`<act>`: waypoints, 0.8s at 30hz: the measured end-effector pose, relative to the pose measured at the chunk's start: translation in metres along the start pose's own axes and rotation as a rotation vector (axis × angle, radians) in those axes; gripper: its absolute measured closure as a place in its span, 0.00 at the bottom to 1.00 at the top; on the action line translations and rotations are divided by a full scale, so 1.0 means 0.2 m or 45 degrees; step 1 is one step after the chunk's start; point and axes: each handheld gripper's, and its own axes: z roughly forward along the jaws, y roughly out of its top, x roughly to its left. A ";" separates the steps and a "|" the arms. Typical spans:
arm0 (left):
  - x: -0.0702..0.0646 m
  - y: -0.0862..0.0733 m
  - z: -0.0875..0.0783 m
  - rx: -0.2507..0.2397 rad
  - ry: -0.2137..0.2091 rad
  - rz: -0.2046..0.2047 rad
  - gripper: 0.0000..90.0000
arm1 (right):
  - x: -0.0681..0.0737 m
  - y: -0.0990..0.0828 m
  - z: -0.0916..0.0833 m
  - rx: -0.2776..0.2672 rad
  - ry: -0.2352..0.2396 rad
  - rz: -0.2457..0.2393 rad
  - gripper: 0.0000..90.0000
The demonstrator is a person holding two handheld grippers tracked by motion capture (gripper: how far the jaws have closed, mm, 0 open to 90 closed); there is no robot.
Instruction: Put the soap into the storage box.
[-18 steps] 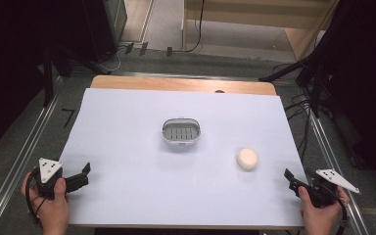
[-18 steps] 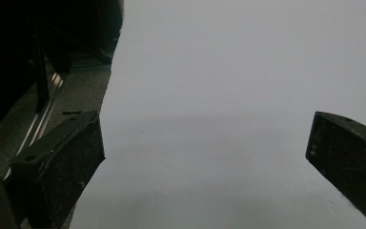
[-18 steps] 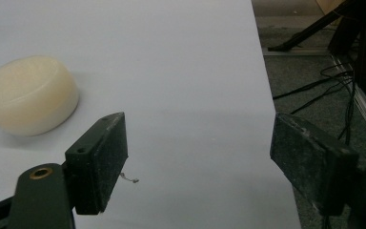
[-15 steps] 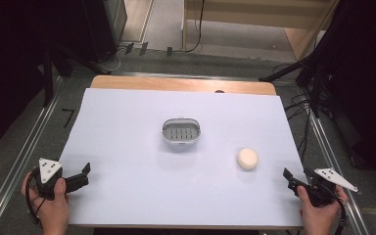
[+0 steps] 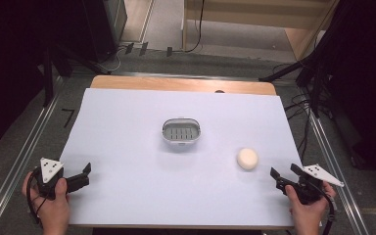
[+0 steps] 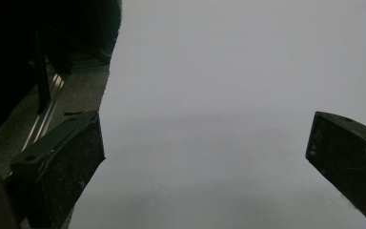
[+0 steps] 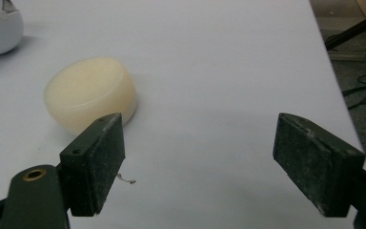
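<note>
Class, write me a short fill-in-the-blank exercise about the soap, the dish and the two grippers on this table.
1. The round cream soap lies nearest the ____ gripper.
2. The jaws of the left gripper stand ____.
3. The soap dish holds ____ at present.
4. The soap lies on the ____ table sheet, apart from the dish.

Missing words: right; open; nothing; white

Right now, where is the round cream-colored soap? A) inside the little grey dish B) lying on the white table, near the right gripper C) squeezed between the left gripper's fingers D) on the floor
B: the soap lies by itself on the white table, just ahead of the open right gripper and apart from the grey dish, while the left gripper is open on nothing.
</note>
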 end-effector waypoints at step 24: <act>0.00 0.00 0.00 -0.004 0.000 0.003 0.00 | 0.19 0.01 0.10 0.062 0.126 -0.058 0.16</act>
